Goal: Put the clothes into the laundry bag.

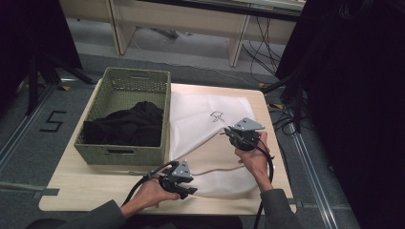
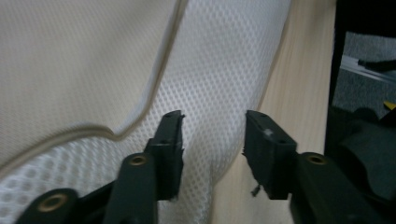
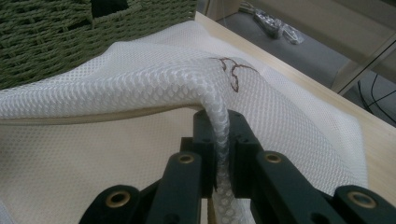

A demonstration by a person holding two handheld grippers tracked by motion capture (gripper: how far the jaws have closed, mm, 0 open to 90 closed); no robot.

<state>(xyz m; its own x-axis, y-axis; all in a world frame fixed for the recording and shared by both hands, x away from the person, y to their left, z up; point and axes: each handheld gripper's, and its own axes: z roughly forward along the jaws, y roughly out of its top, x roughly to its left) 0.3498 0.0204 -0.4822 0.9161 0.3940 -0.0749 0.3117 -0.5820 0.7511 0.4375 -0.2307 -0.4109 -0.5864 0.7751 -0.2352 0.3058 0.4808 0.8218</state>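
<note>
The white mesh bag (image 1: 210, 138) lies on the bench (image 1: 95, 186), at three o'clock from the green basket (image 1: 125, 119). The right gripper (image 1: 228, 134) pinches a raised fold of it; the left gripper (image 1: 191, 190), jaws spread, sits over its near edge.

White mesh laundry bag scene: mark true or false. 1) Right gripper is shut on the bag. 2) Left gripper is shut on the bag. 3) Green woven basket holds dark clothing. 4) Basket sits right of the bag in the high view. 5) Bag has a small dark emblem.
1) True: the right gripper pinches a raised fold of the white mesh laundry bag.
2) False: the left gripper is open, with its jaws apart over the mesh.
3) True: black clothing lies in the green woven basket.
4) False: the basket sits left of the bag.
5) True: a dark emblem shows on the bag.
</note>
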